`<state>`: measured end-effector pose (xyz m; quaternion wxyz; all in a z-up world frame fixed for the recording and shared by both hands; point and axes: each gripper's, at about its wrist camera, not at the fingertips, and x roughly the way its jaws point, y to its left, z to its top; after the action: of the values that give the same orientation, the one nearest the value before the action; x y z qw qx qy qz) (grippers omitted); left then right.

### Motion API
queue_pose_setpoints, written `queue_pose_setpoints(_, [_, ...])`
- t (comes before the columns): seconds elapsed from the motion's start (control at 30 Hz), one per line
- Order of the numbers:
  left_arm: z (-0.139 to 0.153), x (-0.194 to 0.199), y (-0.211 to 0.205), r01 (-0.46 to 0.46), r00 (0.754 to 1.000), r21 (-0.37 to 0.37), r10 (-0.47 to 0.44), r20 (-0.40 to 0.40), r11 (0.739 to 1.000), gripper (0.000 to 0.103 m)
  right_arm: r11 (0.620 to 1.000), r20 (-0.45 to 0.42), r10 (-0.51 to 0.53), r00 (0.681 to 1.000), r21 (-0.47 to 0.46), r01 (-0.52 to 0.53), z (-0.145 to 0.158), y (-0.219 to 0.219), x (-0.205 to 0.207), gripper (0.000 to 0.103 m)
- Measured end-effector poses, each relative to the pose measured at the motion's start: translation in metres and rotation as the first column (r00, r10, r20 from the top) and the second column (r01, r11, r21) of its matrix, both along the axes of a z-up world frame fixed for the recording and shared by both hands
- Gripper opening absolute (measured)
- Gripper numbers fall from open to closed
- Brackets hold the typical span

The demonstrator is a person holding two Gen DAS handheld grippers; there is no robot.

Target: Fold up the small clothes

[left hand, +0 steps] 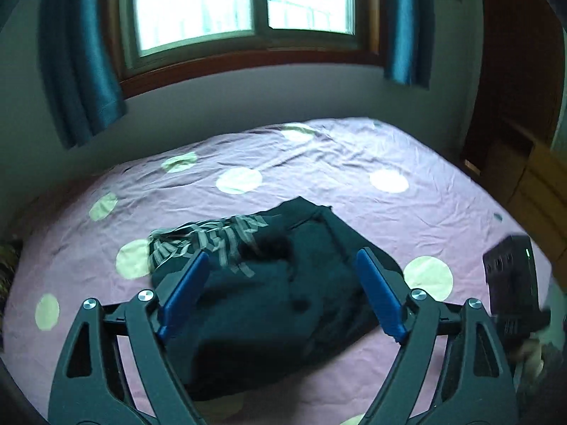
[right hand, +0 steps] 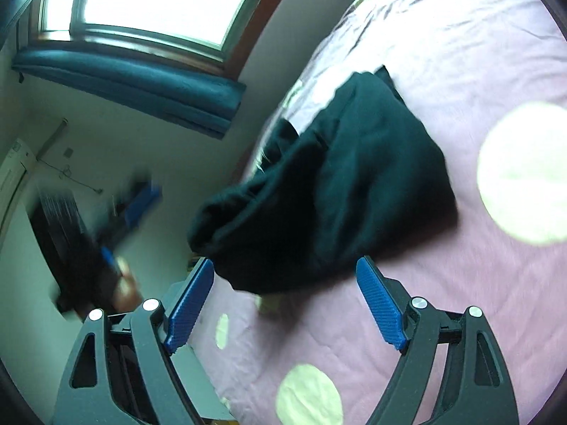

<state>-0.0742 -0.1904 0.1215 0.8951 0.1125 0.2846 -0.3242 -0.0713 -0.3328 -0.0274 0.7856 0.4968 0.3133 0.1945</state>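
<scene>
A small dark garment with grey striped lettering lies bunched on the bed, just ahead of my left gripper. The left gripper is open and empty, its blue pads spread above the cloth. In the right wrist view the same dark garment lies crumpled in front of my right gripper, which is open and empty, close to the cloth's near edge. The other gripper shows as a blur at the left of the right wrist view, and at the right edge of the left wrist view.
The bed has a pink sheet with pale green dots. A window with teal curtains is on the wall behind it. Wooden furniture stands at the right. The bed's edge is near the right gripper.
</scene>
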Motion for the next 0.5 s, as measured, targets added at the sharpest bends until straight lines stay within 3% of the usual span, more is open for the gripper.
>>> queue_pose_setpoints(0.1, [-0.023, -0.004, 0.047, -0.057, 0.998, -0.034, 0.058, 0.011, 0.998, 0.090, 0.999, -0.006, 0.010, 1.000, 0.040, -0.009, 0.004, -0.002, 0.020, 0.083])
queue_pose_setpoints(0.2, [-0.053, -0.013, 0.076, -0.087, 0.996, -0.006, 0.087, 0.024, 0.996, 0.090, 0.998, -0.021, 0.044, 0.999, 0.056, -0.043, 0.007, 0.004, 0.057, 0.083])
queue_pose_setpoints(0.4, [-0.107, -0.015, 0.091, -0.152, 0.986, 0.105, 0.144, 0.079, 0.983, 0.090, 0.995, -0.122, 0.091, 0.988, 0.053, -0.085, -0.001, 0.022, 0.129, 0.083])
queue_pose_setpoints(0.5, [-0.117, -0.007, 0.098, -0.189, 0.981, 0.093, 0.182, 0.073, 0.978, 0.091, 0.997, -0.203, 0.080, 0.976, 0.012, -0.079, -0.008, 0.029, 0.153, 0.084])
